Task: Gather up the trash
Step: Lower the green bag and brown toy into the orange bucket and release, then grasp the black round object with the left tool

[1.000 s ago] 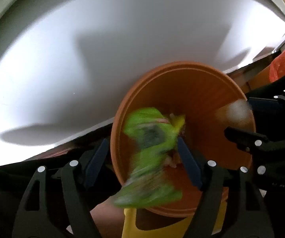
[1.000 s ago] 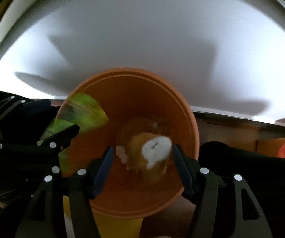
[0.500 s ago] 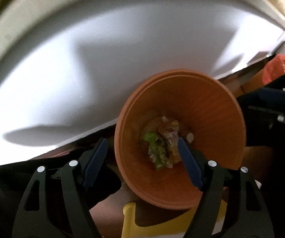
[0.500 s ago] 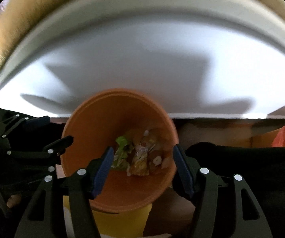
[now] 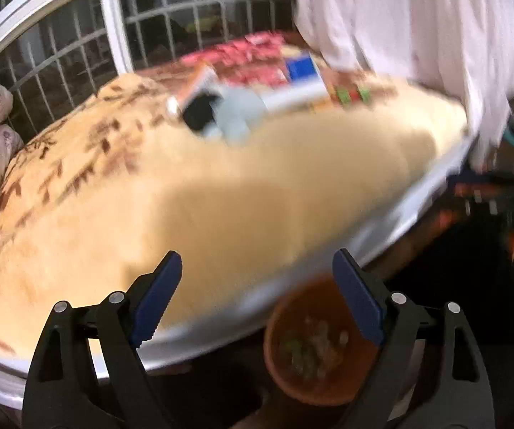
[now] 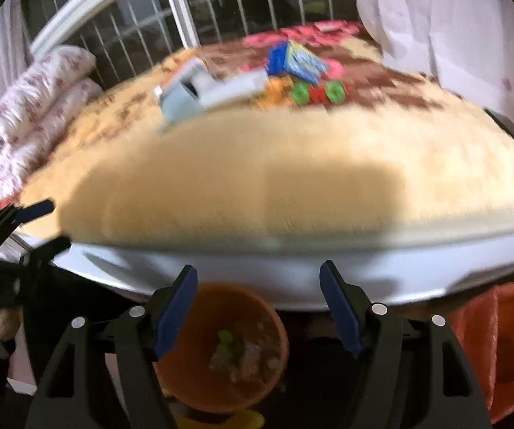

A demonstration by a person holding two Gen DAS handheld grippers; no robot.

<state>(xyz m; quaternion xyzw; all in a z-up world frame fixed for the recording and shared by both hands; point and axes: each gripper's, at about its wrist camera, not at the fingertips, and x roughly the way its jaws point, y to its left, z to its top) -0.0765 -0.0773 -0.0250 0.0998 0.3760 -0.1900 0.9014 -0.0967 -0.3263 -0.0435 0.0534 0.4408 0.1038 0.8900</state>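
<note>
An orange bin (image 5: 319, 375) stands on the floor beside the bed, with green and pale wrappers lying in its bottom (image 6: 237, 352). It shows low in both views. My left gripper (image 5: 257, 300) is open and empty, raised above the bin and facing the bed. My right gripper (image 6: 258, 316) is open and empty too, above the bin (image 6: 185, 382). Far back on the yellow blanket (image 6: 257, 186) lie blurred boxes and packets: a pale box (image 6: 185, 96), a blue packet (image 6: 296, 59) and green and red pieces (image 6: 317, 93).
The white bed edge (image 6: 292, 275) runs across in front of both grippers. Flowered pillows (image 6: 31, 107) lie at the left. A barred window (image 5: 78, 50) and a white curtain (image 5: 417, 18) stand behind. An orange bag (image 6: 500, 339) sits on the right.
Both grippers let the wrappers drop into the orange bin, then rose and tilted up, so the bed top and window came into view. The bin now looks smaller and lower.
</note>
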